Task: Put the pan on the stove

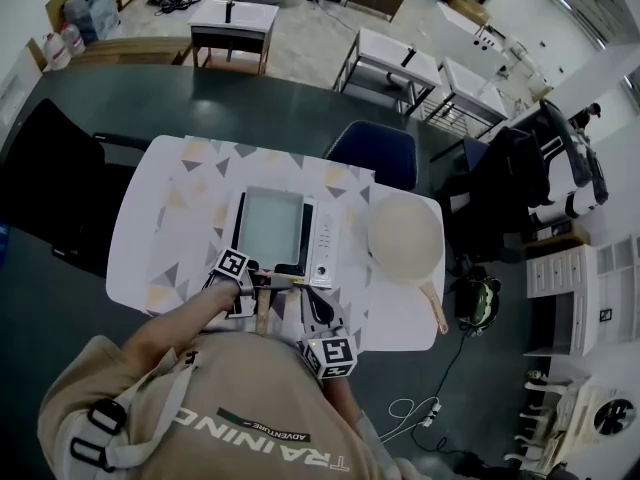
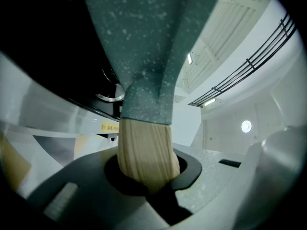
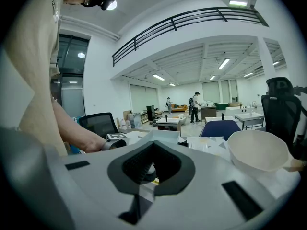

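Fingers point(image 2: 86, 186) of the left gripper point(image 1: 258, 283) are clamped on the wooden handle point(image 2: 144, 152) of the pan point(image 1: 270, 228), which lies over the stove point(image 1: 322, 248). The right gripper point(image 3: 148, 169), at the stove's near edge, has its jaws together on nothing. A cream pan point(image 1: 405, 236) sits right of the stove, and a chair point(image 1: 375, 153) stands behind it.

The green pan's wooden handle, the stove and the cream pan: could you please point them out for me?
wooden handle point(image 2: 144, 152): left gripper view, the middle of the light wood clamped in the jaws.
stove point(image 1: 322, 243): head view, its white control strip.
cream pan point(image 1: 405, 236): head view, the middle of its bowl.
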### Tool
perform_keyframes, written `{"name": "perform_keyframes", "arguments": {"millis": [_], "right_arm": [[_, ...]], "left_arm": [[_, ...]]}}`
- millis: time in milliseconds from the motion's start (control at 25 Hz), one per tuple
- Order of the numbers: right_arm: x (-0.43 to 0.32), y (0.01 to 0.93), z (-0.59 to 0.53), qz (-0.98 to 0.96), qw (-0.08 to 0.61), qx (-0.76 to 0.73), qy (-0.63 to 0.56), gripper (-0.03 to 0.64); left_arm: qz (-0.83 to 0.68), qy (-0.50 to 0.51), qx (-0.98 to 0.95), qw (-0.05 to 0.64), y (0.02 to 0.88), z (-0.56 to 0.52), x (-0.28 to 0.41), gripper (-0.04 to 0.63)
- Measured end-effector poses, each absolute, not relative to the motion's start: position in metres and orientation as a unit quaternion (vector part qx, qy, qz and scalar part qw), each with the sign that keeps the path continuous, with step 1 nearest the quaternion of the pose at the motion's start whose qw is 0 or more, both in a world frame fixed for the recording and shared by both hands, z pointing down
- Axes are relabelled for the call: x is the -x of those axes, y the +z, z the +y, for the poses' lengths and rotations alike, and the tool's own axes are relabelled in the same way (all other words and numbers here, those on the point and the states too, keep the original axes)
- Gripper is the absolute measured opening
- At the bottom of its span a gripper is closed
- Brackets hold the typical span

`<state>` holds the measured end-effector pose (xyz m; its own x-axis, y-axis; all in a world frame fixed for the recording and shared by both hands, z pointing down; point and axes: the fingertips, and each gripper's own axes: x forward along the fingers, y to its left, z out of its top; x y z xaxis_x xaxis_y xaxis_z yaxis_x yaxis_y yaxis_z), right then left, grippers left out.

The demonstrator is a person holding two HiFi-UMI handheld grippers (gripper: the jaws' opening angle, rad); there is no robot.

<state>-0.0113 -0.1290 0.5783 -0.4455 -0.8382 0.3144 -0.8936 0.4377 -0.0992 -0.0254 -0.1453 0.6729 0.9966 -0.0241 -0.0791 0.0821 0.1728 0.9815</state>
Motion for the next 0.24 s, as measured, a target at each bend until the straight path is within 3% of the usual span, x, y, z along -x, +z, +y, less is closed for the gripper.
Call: {"name": "perform_keyframes", "arguments": {"millis": [240], "right_arm": [[0.014, 0.583, -0.140, -0.841, 0.110, -0.516, 0.123, -0.005]], "left_arm": [[0.029, -0.032, -0.648, 0.761, 0.669, -0.161, 0.026, 0.048]]}}
